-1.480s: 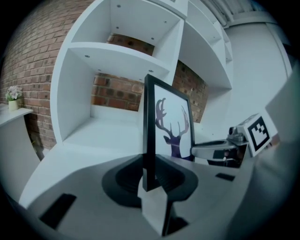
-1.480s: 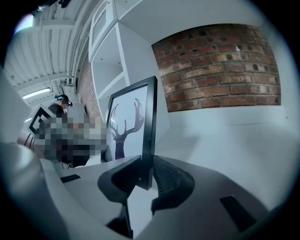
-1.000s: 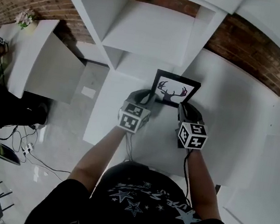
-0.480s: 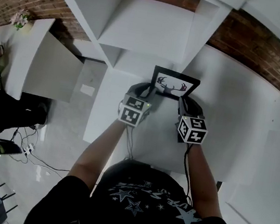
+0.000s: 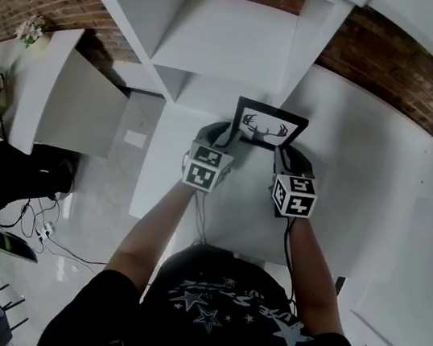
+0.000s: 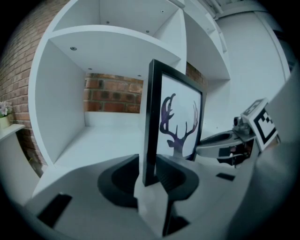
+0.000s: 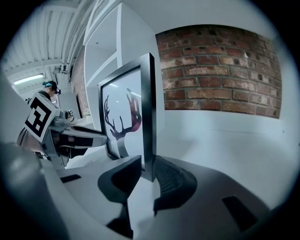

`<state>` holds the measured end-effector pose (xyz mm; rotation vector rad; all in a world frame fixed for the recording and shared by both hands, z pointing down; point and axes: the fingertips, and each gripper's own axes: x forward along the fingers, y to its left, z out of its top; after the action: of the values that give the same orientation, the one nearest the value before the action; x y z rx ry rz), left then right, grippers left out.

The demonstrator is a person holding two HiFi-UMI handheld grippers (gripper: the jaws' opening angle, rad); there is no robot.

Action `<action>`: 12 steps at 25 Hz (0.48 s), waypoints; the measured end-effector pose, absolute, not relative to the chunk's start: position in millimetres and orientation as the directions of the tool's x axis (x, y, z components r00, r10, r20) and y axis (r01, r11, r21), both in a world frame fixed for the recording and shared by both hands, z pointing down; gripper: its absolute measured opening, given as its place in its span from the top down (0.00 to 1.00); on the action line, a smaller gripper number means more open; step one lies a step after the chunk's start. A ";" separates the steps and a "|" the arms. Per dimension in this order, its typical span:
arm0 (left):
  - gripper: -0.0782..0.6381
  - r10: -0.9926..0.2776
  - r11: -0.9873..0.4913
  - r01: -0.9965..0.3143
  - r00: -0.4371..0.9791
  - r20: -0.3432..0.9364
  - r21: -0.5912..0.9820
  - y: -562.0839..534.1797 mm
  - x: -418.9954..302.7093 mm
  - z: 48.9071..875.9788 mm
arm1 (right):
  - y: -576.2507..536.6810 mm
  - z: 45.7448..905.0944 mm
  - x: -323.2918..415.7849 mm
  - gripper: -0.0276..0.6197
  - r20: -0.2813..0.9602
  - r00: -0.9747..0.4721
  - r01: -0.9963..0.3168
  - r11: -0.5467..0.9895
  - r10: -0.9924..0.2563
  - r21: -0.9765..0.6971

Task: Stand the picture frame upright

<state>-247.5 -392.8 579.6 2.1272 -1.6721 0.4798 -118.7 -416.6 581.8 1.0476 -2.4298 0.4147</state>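
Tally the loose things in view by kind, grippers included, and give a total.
Picture frame: 1
Grippers: 2, the left gripper and the right gripper, each shut on a side edge of the frame
Flower pot: 1
Total: 4

Left tool [image 6: 149, 177] clamped on picture frame [image 6: 177, 117] edge, white shelving [image 6: 108, 42] behind

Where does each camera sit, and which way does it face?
Head view: on the person's head, facing steeply down; forearms, left gripper, right gripper show.
Left gripper view: on that gripper, facing the shelves; its jaws show.
Right gripper view: on that gripper, facing the brick wall; its jaws show.
All share the picture frame, gripped at both sides.
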 end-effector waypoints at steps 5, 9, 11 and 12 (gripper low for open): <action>0.73 -0.839 -0.206 -0.973 0.229 0.494 0.101 -389.5 -251.3 580.3 | -414.6 585.8 -119.7 0.77 0.532 -0.602 -0.745 0.658 -0.596 -0.106; 0.71 -0.832 -0.199 -0.974 0.227 0.506 0.110 -382.7 -253.7 584.2 | -411.9 586.6 -117.2 0.77 0.534 -0.595 -0.751 0.653 -0.601 -0.103; 0.70 -0.828 -0.200 -0.972 0.235 0.509 0.123 -377.1 -251.9 583.4 | -410.0 585.6 -113.5 0.77 0.535 -0.589 -0.758 0.643 -0.606 -0.107; 0.70 -0.826 -0.202 -0.970 0.242 0.509 0.132 -373.3 -250.2 581.7 | -408.4 584.6 -110.8 0.77 0.533 -0.587 -0.763 0.636 -0.609 -0.113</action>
<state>-250.2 -373.3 581.7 2.0974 -1.6425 0.4597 -110.8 -408.4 584.6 1.0795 -2.4070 0.4616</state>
